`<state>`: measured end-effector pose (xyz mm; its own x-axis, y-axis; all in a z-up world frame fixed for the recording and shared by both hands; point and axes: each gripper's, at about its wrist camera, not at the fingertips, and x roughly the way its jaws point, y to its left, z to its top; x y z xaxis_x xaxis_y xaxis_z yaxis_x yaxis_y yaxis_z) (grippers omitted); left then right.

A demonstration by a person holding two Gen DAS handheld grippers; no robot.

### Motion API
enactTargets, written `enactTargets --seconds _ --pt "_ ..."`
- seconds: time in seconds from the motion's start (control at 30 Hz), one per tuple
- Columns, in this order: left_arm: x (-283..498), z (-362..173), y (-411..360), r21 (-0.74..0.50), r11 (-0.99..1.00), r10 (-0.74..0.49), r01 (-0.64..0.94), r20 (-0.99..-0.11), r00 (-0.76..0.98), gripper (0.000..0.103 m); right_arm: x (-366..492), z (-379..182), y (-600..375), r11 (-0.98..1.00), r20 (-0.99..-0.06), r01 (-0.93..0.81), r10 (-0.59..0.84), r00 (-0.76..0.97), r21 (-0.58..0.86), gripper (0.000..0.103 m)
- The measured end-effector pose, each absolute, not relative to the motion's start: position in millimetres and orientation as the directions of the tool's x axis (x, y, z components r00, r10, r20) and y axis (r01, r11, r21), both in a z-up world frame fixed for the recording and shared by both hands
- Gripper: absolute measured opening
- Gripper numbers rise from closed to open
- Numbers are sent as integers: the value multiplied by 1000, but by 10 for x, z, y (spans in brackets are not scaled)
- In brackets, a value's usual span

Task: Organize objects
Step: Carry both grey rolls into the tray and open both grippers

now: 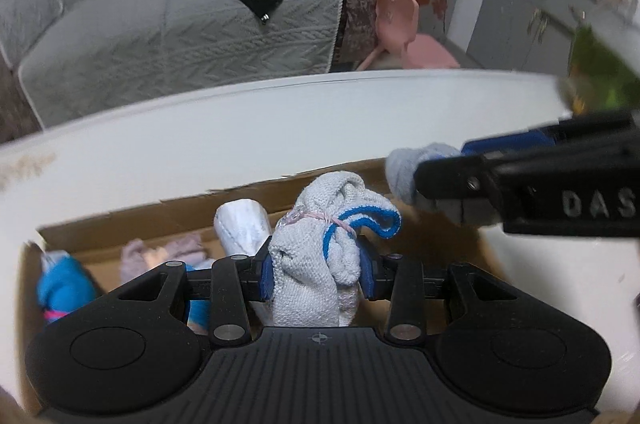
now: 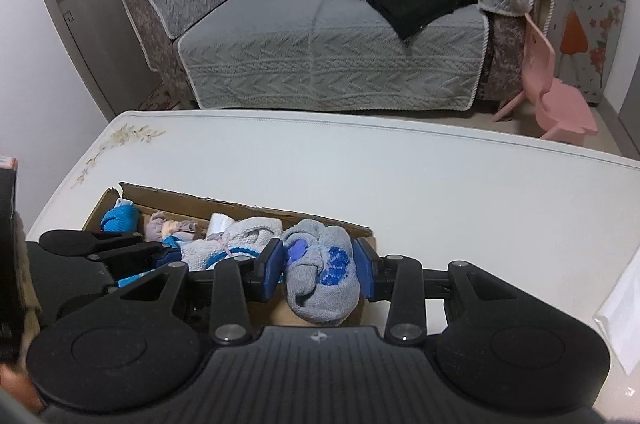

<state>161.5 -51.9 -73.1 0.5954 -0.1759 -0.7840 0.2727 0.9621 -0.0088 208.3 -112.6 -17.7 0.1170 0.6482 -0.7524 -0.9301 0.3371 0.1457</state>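
Two tongs, each clamped on one sock bundle over one cardboard box (image 2: 168,202) on the tabletop (image 2: 400,176): left tongs (image 1: 318,270) grip white-blue bundle (image 1: 316,264), right tongs (image 2: 319,274) grip grey bundle (image 2: 320,276).

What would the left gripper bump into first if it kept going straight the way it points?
Probably the cardboard box: the left gripper, clamped on a white sock bundle, points down into it, likely toward the white roll. Depth is unclear.

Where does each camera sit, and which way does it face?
Left wrist: on the left gripper, facing down into the cardboard box; it grips a white sock bundle; the right gripper enters.
Right wrist: on the right gripper, gripping a grey sock bundle.
Shared: box, table, sofa.
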Motion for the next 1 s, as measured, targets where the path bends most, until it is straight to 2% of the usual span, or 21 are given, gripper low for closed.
enactTargets --seconds 0.1,0.23,0.4,0.53,0.63,0.7,0.8,1.0 --pt "1567 -758 -621 100 945 -122 312 -776 619 46 2068 -223 -1060 336 -762 -929 639 102 157 35" --pt "1547 -811 -732 160 927 -96 340 -774 626 48 2074 -330 -985 355 -781 -924 613 115 142 36" --pt "1546 -857 -784 154 926 -99 345 -783 614 59 2109 -416 -998 380 -803 -911 587 102 162 37" --pt "1527 -864 -775 146 929 -101 340 -784 612 62 2080 -401 -1000 376 -806 -913 584 98 161 38" --pt "1536 -838 -770 127 935 -110 331 -785 610 68 2066 -386 -986 371 -805 -915 585 99 157 39" --pt "1540 -815 -771 124 935 -112 331 -783 611 78 2083 -367 -995 371 -804 -914 586 97 161 41" --pt "1535 -799 -759 105 940 -118 324 -792 599 86 2094 -352 -1000 377 -810 -913 577 100 156 41" --pt "1567 -700 -701 42 956 -133 291 -821 554 95 2098 -304 -982 383 -821 -911 562 98 153 47"
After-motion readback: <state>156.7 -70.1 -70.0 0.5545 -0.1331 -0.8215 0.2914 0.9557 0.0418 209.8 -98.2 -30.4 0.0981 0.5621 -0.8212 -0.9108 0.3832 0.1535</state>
